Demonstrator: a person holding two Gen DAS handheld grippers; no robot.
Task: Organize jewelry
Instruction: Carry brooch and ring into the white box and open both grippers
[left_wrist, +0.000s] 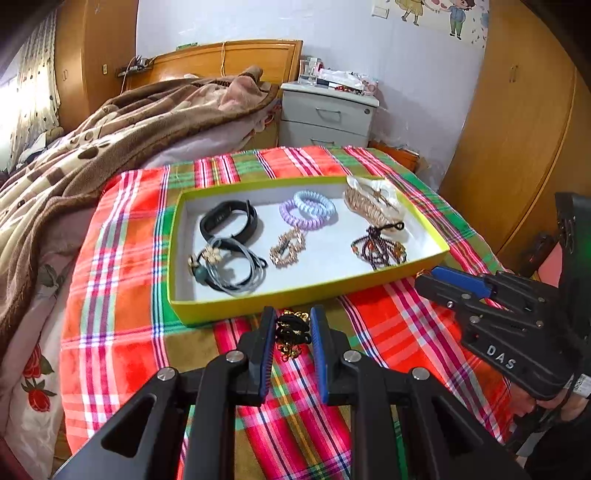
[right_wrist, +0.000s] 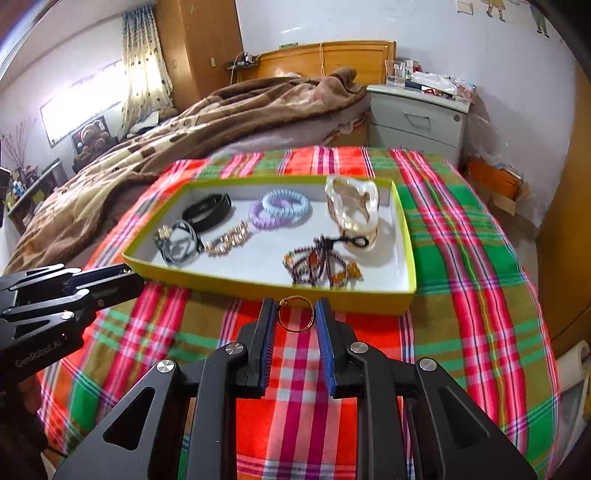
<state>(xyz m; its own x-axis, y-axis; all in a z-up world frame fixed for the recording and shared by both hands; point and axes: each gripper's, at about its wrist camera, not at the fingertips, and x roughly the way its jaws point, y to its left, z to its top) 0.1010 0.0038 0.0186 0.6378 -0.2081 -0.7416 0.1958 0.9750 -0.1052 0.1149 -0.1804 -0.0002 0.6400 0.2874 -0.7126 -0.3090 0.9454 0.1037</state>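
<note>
A yellow-green tray (left_wrist: 295, 301) (right_wrist: 266, 286) lies on the plaid cloth and holds several pieces: a black band (left_wrist: 227, 219), coiled purple and blue hair ties (left_wrist: 306, 208), a gold clip (left_wrist: 288, 247), a beaded bracelet (left_wrist: 380, 249) and a shell-like piece (right_wrist: 352, 208). My left gripper (left_wrist: 293, 332) is shut on a black and gold chain piece (left_wrist: 291, 328), just in front of the tray's near wall. My right gripper (right_wrist: 295, 314) is shut on a thin gold ring (right_wrist: 295, 314), held above the cloth close to the tray's near wall.
The plaid cloth (left_wrist: 122, 332) covers a raised surface beside a bed with a brown blanket (left_wrist: 110, 129). A grey nightstand (left_wrist: 328, 114) stands behind, wooden wardrobes (left_wrist: 517, 129) on the right. The right gripper's body (left_wrist: 509, 314) shows at the right of the left wrist view.
</note>
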